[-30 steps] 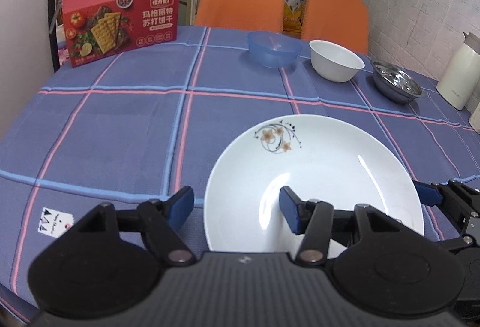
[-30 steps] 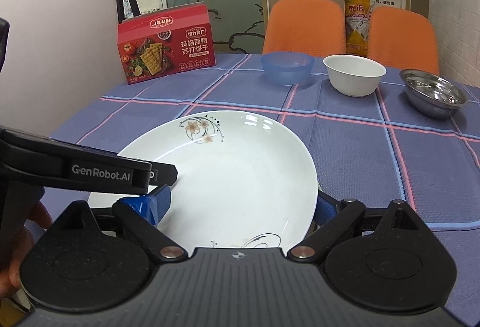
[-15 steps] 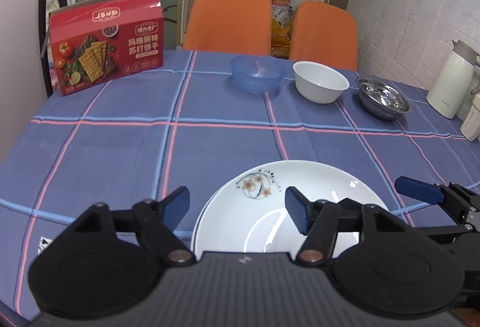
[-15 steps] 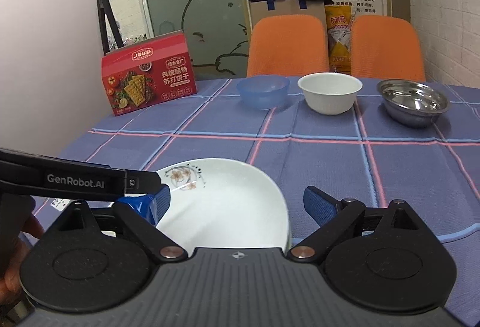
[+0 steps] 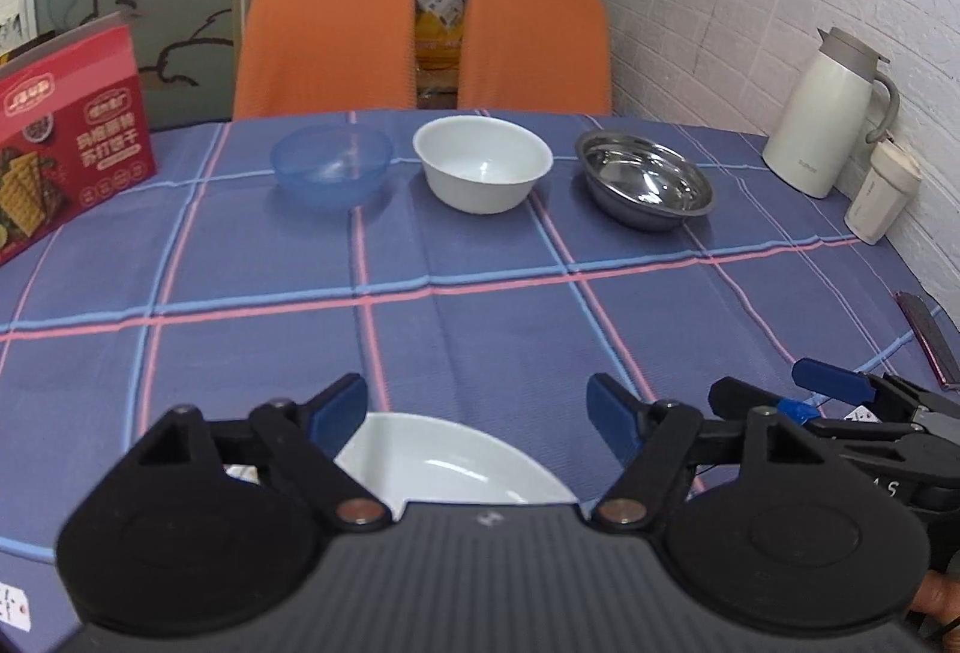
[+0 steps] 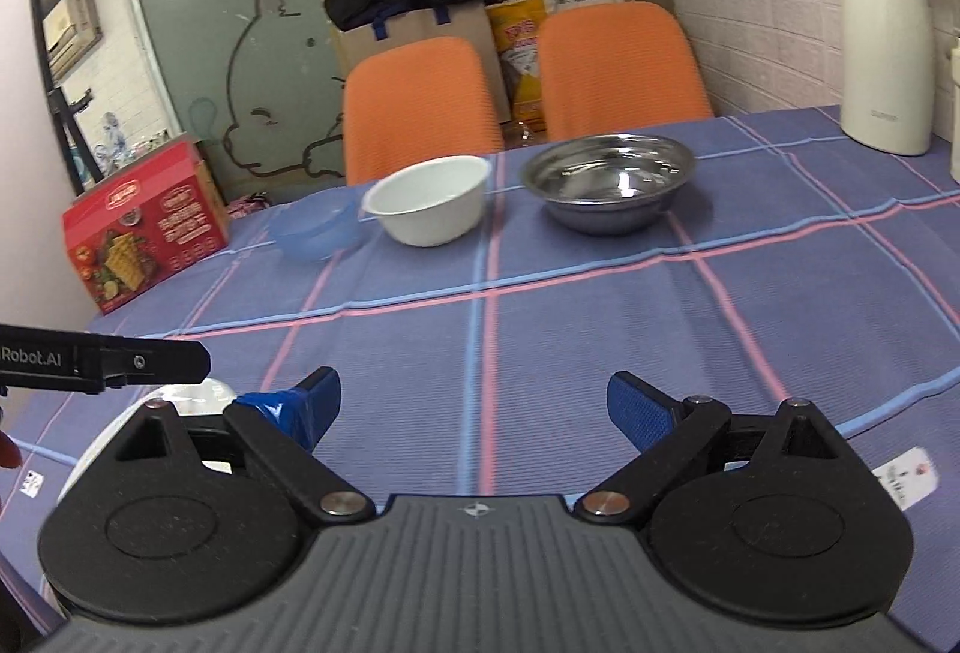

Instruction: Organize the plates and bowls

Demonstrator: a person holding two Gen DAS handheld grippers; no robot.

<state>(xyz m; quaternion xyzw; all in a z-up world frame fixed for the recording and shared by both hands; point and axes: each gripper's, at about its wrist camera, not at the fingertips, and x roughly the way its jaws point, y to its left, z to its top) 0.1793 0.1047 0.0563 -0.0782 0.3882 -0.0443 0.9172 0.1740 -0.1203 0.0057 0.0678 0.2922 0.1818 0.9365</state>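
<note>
A white plate (image 5: 444,464) lies on the checked tablecloth at the near edge, just below my left gripper (image 5: 477,410), which is open and empty above it. My right gripper (image 6: 474,404) is open and empty, to the right of the plate (image 6: 102,443). Three bowls stand in a row at the far side: a blue plastic bowl (image 5: 331,165), a white bowl (image 5: 482,161) and a steel bowl (image 5: 645,179). They also show in the right wrist view: the blue bowl (image 6: 315,233), the white bowl (image 6: 429,206), the steel bowl (image 6: 609,182).
A red cracker box (image 5: 69,137) stands at the far left. A white thermos jug (image 5: 831,107) and a small cup (image 5: 882,194) stand at the right by the brick wall. Two orange chairs (image 5: 324,35) are behind the table.
Both grippers have pulled back and risen away from the plate and turned right. The plate now lies on the table, mostly hidden under the left gripper; the bowls fill more of the views.
</note>
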